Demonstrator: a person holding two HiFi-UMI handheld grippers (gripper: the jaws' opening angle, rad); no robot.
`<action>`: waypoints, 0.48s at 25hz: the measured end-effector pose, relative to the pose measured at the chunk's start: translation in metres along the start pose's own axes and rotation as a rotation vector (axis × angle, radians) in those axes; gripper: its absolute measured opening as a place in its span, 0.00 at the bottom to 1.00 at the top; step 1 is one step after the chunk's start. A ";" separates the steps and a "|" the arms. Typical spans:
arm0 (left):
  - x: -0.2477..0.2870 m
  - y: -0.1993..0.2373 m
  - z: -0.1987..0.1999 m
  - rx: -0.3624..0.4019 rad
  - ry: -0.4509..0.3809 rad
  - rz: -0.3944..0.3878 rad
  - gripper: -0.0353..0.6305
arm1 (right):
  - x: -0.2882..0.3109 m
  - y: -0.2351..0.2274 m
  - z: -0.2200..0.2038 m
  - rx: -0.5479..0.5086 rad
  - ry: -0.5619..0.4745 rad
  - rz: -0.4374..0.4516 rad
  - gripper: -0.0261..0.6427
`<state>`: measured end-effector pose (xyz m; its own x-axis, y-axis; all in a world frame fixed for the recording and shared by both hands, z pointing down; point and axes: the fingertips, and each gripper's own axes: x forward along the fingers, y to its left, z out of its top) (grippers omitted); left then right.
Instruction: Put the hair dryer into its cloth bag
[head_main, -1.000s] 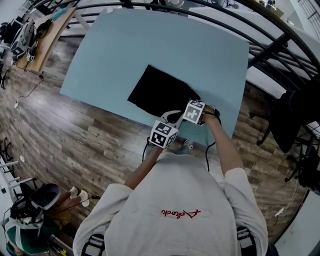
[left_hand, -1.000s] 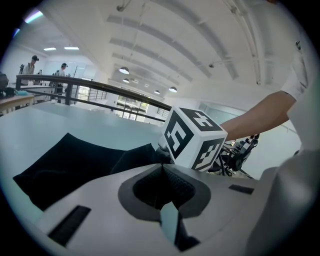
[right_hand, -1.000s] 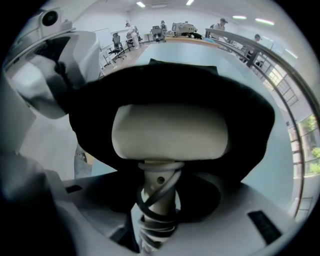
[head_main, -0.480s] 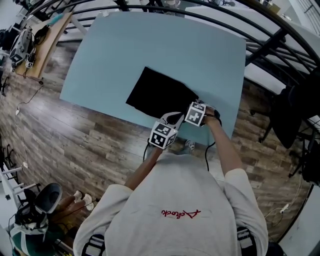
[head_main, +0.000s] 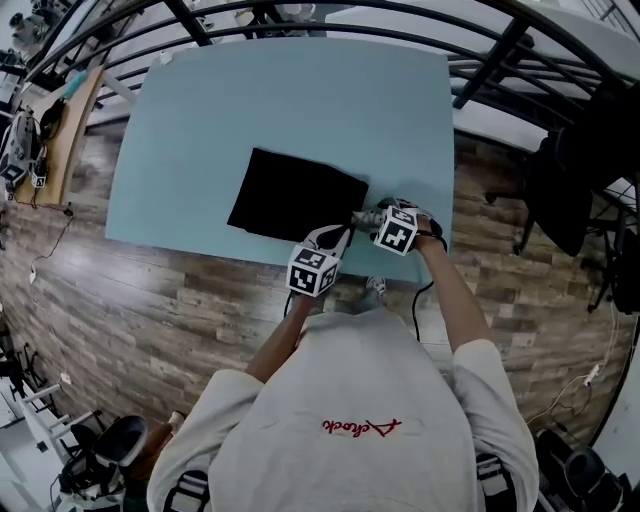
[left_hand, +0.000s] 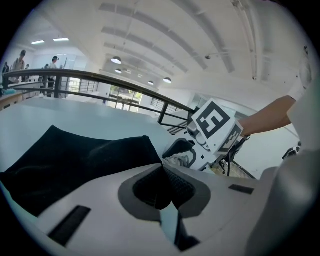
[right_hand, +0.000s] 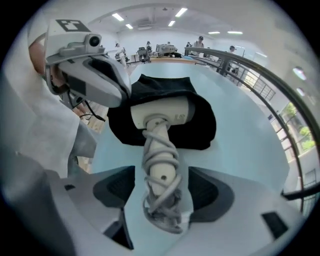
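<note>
A pale blue table (head_main: 300, 90) is seen beneath both pairs of fingers. A wood-plank floor (head_main: 150, 300) lies on the near side of it, and a dark metal railing (right_hand: 250, 62) runs well beyond the fingertips. Ahead of the right gripper's (right_hand: 161, 202) fingers, the mouth of the black cloth bag (right_hand: 202, 125) is partly overhung by the left gripper (left_hand: 162, 186). Its white body is seen just beside the opening, on the left. The left gripper's fingers are pressed together, and a fold of the bag's edge is pinched between them. The rest of the bag is spread flat on the table, ahead of those fingers and to their left. The right gripper is seen close beyond them, to their right.

The right gripper's fingers are spread wide, having just been opening, and nothing is pressed by their pads. The hair dryer (right_hand: 161, 114) is found between and ahead of them. Its handle lies in the gap between the fingers, apart from either pad, while its barrel is lodged in the bag's mouth just past the fingertips. The dryer is white to pale grey, with a rounded barrel set crosswise to the handle. A pale cord (right_hand: 159, 150) is wound in loops round the handle and bunched at its end, deepest between the fingers.
</note>
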<state>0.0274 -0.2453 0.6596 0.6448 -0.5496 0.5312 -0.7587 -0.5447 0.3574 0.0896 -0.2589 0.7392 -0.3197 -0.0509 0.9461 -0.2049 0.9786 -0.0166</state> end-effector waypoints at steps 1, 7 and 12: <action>0.002 -0.001 0.000 0.002 0.003 -0.003 0.07 | -0.002 -0.001 -0.007 0.002 0.007 -0.010 0.52; 0.011 -0.008 0.006 0.019 0.008 -0.018 0.07 | 0.000 0.001 -0.048 0.014 0.073 -0.056 0.52; 0.011 -0.010 0.002 0.018 0.012 -0.021 0.07 | 0.002 0.000 -0.050 0.052 0.069 -0.031 0.51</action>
<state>0.0427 -0.2475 0.6602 0.6597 -0.5300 0.5328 -0.7428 -0.5679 0.3547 0.1353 -0.2490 0.7576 -0.2484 -0.0656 0.9664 -0.2622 0.9650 -0.0019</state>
